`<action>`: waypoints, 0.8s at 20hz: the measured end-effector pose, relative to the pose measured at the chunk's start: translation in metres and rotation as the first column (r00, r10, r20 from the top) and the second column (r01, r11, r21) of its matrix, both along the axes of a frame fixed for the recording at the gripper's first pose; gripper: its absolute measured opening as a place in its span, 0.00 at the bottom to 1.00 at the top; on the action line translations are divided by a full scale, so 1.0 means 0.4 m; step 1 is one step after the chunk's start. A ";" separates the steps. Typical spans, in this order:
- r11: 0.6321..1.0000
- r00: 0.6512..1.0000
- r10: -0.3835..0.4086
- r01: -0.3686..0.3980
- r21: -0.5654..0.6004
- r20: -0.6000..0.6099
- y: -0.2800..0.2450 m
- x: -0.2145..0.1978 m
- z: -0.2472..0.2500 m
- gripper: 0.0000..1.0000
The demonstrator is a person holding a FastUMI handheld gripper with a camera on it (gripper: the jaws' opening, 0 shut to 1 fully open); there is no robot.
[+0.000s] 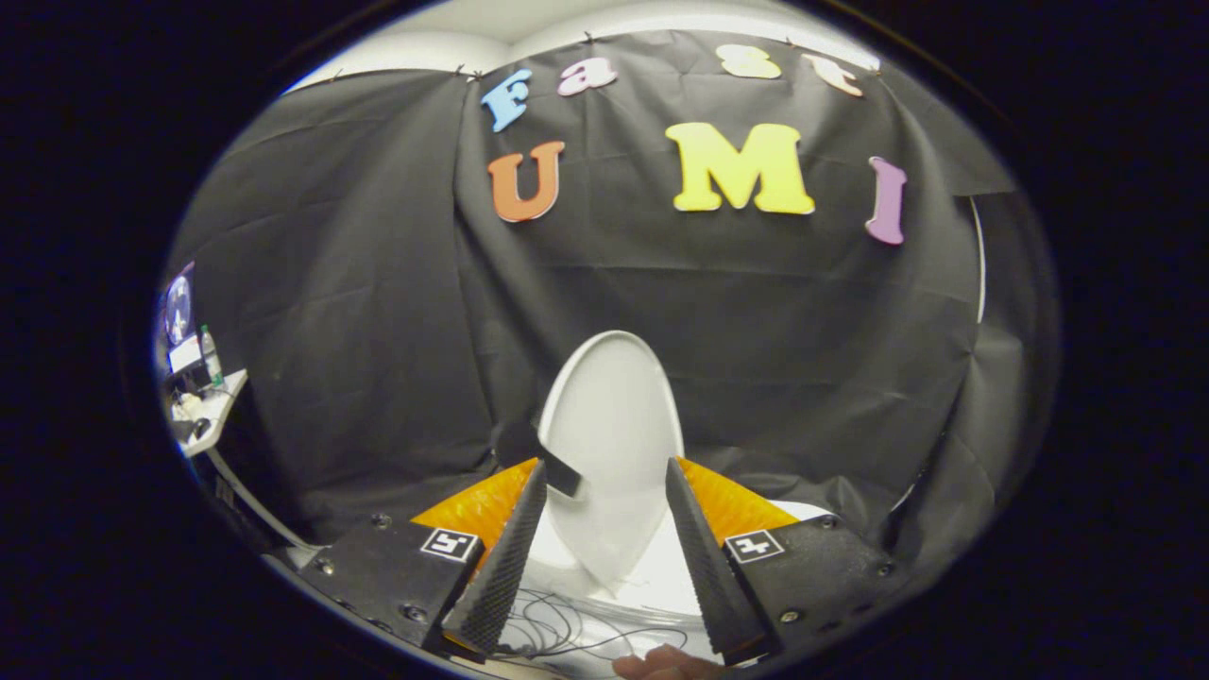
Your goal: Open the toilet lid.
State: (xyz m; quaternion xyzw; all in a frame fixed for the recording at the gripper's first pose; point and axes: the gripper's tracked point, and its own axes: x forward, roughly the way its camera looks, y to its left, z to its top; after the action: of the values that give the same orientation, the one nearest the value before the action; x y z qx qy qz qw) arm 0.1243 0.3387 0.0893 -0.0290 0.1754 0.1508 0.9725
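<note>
Booth wall: black cloth (378, 312), draped behind and to both sides of the toilet lid.

Toilet lid (614, 416): white oval, standing upright against the cloth, seen between and beyond the two fingers of the claw. Judged from this, the lid is already raised; the lifting part of the task looks done or nearly so. What is left, at most, is to let it rest back and draw the claw clear.

Claw (604, 482): fingers spread apart, nothing pressed between them. Both tips sit low beside the lid, one on each side; whether either touches it I cannot tell.

Desk (212, 406): well off to one side of the lid, carrying a bottle (210, 354) and small clutter too small to make out.

Cables (567, 628): thin dark loops on a pale surface below the lid.

Hand (666, 664): a bit of it below the lid, cut off.

Hard to make out: the toilet's rim and bowl are masked by the fingers; a small dark piece (559, 472) at the lid's edge is unidentifiable.
</note>
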 end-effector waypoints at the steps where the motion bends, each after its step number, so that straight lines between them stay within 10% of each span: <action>1: 1.000 1.000 -0.018 0.018 -0.002 0.015 -0.046 -0.007 -0.011 0.81; 16: 0.978 0.963 -0.207 0.205 0.033 0.172 -0.538 -0.207 -0.120 1.00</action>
State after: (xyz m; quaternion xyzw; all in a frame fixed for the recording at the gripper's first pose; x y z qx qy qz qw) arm 0.0416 0.1235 0.0413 -0.0164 0.0905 0.0471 0.9946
